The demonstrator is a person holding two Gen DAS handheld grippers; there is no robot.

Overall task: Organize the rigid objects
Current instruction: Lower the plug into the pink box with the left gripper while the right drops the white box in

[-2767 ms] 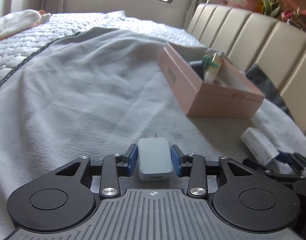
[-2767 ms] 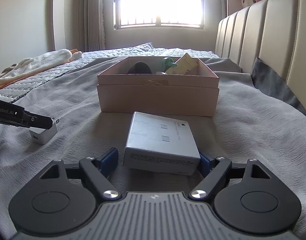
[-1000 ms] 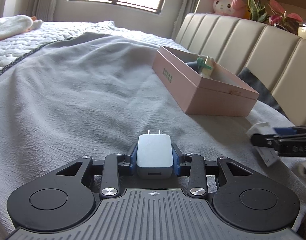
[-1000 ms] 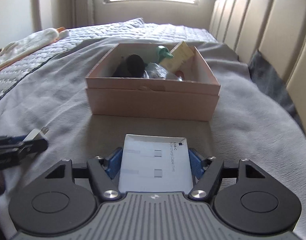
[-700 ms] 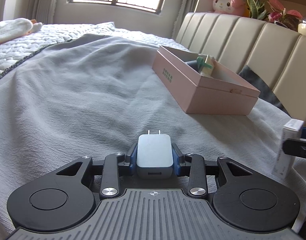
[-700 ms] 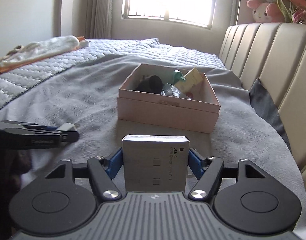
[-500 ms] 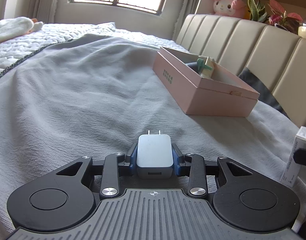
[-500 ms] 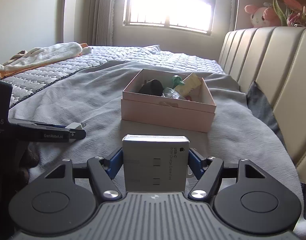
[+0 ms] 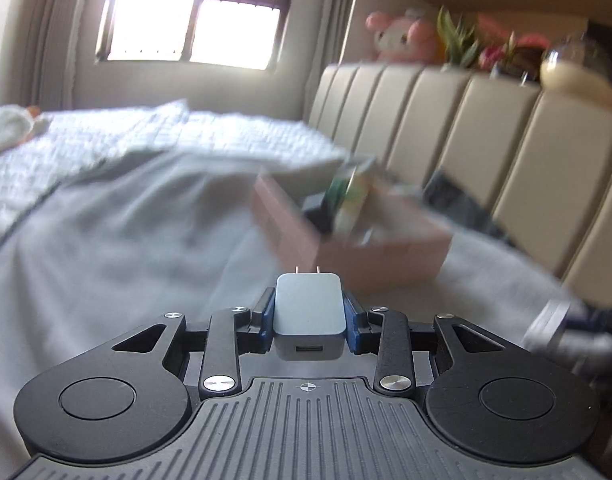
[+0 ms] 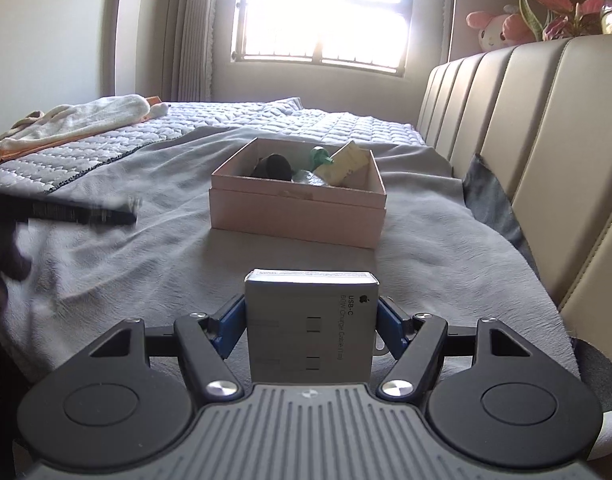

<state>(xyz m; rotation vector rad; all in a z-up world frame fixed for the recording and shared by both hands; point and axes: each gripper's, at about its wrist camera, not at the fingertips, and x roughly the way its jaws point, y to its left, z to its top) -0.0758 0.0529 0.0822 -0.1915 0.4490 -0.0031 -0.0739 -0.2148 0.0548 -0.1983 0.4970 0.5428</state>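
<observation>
Left hand-held gripper [image 9: 309, 314] tight on charger [image 9: 308, 312] — right [image 10: 311, 326] on cable box [image 10: 311, 326].

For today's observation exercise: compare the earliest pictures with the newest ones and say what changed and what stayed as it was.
Both items were taken hold of and lifted off the grey blanket: the left gripper now grips the white wall charger, the right gripper the flat white cable box. Unchanged: the open pink cardboard box lies on the blanket with its contents.

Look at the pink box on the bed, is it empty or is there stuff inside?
Not empty. The open pink box holds a dark round thing, a green piece and a pale yellow carton poking above its rim.
</observation>
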